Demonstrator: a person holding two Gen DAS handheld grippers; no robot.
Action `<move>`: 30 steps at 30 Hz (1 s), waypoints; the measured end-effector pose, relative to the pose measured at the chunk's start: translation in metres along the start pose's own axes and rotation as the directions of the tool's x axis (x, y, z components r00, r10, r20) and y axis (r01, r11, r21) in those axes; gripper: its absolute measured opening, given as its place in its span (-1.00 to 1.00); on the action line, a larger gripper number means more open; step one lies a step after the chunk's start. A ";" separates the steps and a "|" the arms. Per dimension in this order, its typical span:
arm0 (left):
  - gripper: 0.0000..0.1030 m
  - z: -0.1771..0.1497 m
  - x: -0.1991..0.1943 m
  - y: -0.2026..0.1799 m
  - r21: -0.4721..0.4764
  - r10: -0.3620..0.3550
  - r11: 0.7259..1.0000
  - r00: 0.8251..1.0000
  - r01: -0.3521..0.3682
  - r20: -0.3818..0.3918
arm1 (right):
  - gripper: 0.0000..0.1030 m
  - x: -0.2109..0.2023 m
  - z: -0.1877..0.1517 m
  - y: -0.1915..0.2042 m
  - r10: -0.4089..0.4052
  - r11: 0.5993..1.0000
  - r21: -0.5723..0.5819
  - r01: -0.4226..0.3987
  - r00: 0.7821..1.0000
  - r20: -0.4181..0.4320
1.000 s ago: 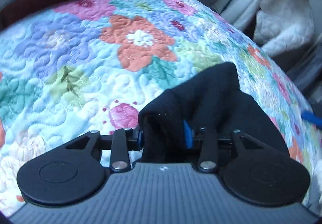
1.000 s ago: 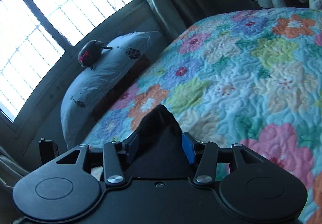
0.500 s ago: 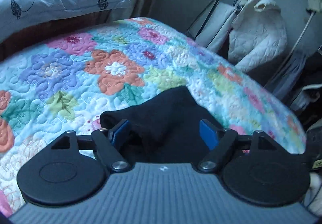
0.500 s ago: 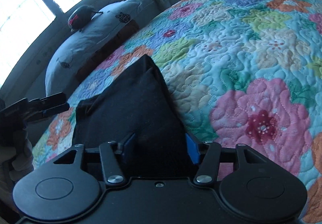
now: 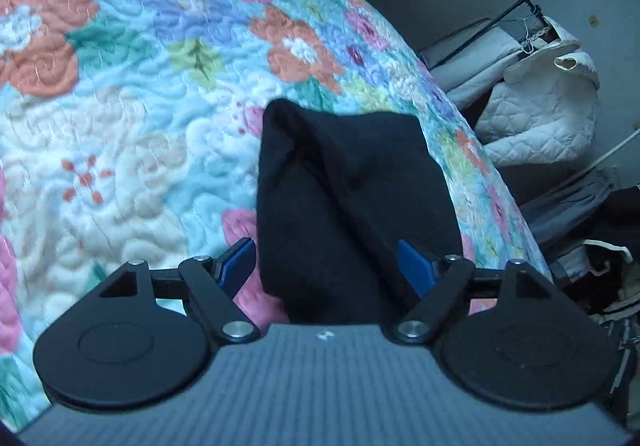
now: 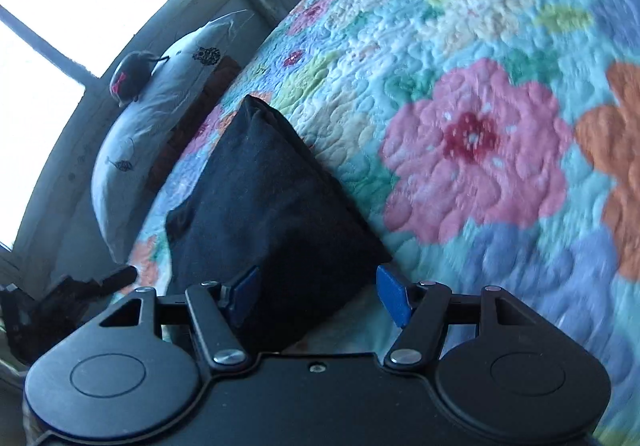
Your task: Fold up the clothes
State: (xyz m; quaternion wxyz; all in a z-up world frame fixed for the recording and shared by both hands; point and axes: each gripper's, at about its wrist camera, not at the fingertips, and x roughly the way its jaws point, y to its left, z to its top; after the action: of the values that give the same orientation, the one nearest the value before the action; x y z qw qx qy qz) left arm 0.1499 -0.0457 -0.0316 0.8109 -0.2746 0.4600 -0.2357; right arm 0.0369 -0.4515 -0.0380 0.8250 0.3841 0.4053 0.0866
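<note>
A folded black garment (image 5: 352, 189) lies on the floral quilt (image 5: 132, 133) of a bed. It also shows in the right wrist view (image 6: 264, 213). My left gripper (image 5: 326, 266) is open, its blue pads wide apart on either side of the garment's near end. My right gripper (image 6: 318, 294) is open too, with the garment's near corner between its blue pads. The left gripper (image 6: 76, 290) shows dark at the lower left of the right wrist view.
A white pillow (image 6: 160, 125) with a dark small object (image 6: 130, 75) on it lies at the head of the bed under a bright window (image 6: 60, 13). A clothes rack with white quilted items (image 5: 540, 113) stands beyond the bed's right edge.
Both grippers opened and let go of the black garment, which now lies folded on the quilt. Both cameras have dropped closer to the bed.
</note>
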 end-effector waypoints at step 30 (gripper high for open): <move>-0.16 -0.058 0.036 -0.045 0.010 -0.004 1.000 0.990 0.002 0.141 | -0.08 0.019 -0.022 0.066 0.120 0.982 -0.163 -0.093 0.980 0.158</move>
State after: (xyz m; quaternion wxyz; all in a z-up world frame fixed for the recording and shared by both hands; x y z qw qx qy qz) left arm 0.1105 -0.1150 -0.0485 0.8423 -0.2872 0.4000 -0.2191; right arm 0.0440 -0.3846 -0.0107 0.8776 0.3459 0.3056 0.1295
